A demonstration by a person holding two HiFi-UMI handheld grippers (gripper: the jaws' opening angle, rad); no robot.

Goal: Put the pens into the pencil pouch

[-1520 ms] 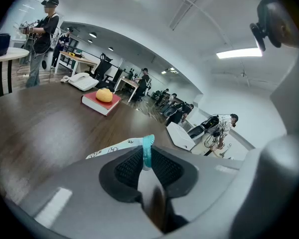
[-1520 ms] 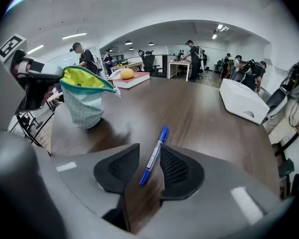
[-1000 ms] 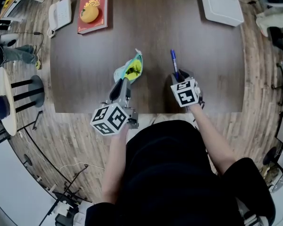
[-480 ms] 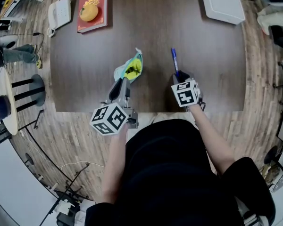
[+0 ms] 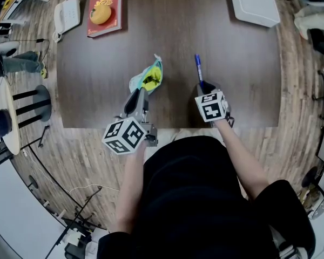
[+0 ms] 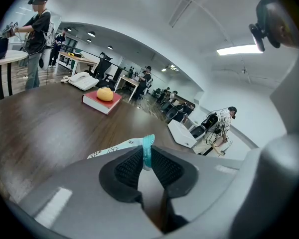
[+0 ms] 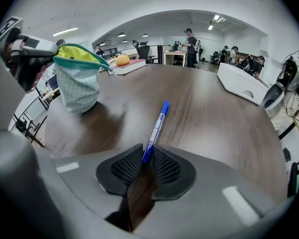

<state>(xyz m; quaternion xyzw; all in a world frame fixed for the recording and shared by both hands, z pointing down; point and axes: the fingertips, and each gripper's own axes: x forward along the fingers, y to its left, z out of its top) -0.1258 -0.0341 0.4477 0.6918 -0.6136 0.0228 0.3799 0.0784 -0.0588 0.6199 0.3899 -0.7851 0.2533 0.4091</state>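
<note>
The dark wooden table (image 5: 227, 63) carries all items. The pencil pouch (image 5: 148, 79) stands near the table's middle, left of the pen, with its mouth open. The left gripper (image 5: 139, 94) has its jaws set narrow, clamped on the pouch's teal zipper edge. The blue pen (image 5: 198, 69) lies right of the pouch, pointing toward the far side. The right gripper (image 5: 204, 86) has just been closing its jaws, which now pinch the pen's near end between the pads.
</note>
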